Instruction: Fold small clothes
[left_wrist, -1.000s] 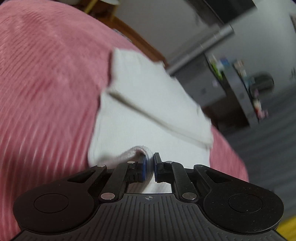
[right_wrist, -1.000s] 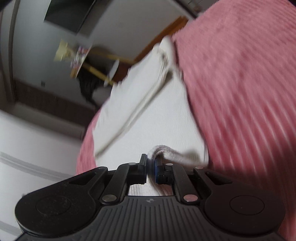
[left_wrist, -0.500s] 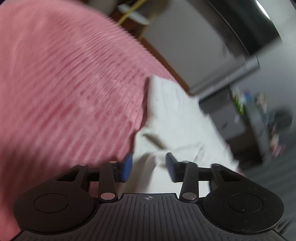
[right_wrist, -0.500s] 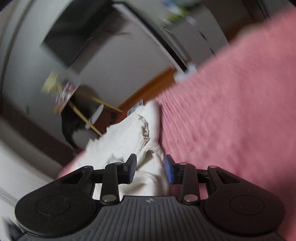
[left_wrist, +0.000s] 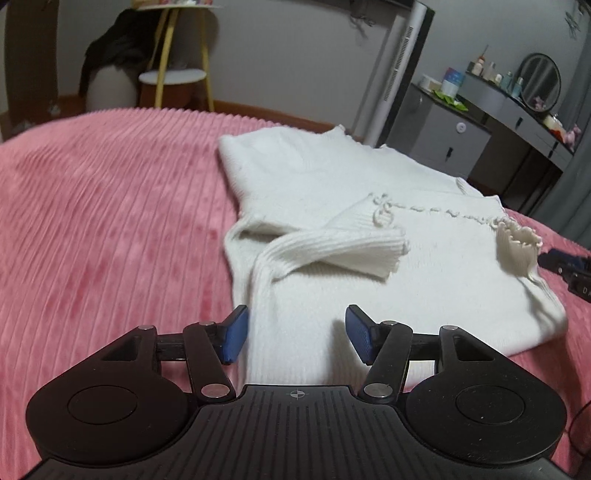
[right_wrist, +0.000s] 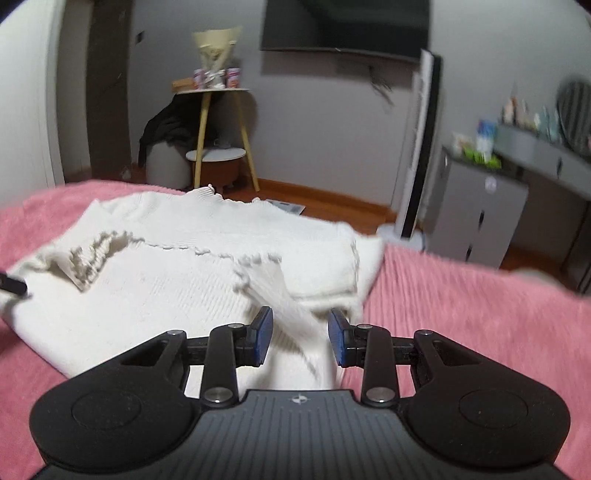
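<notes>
A white knit sweater (left_wrist: 332, 184) lies flat on the pink ribbed bedspread (left_wrist: 110, 221). One ribbed sleeve (left_wrist: 343, 251) is folded across its body. My left gripper (left_wrist: 295, 334) hovers over the sweater's near left edge; its jaws are opening, and the cloth lies below them untouched. In the right wrist view the sweater (right_wrist: 147, 288) fills the left half. My right gripper (right_wrist: 300, 338) stands open at the sweater's right edge, with a loose, blurred sleeve (right_wrist: 291, 306) running between its fingers, unpressed. Each view shows the other gripper's dark tip at its edge.
The bed's far edge drops to a wooden floor. Beyond it stand a yellow-legged side table (right_wrist: 221, 147), a round stool with dark clothes (left_wrist: 110, 74), a white tower fan (right_wrist: 417, 147) and a grey dresser (left_wrist: 461, 129) with bottles. Bare pink bedspread (right_wrist: 480, 314) lies to the right.
Both grippers were shut on folds of the white sweater; both have let go and opened. The views have rolled level, and the sleeves now lie on the sweater's body.
</notes>
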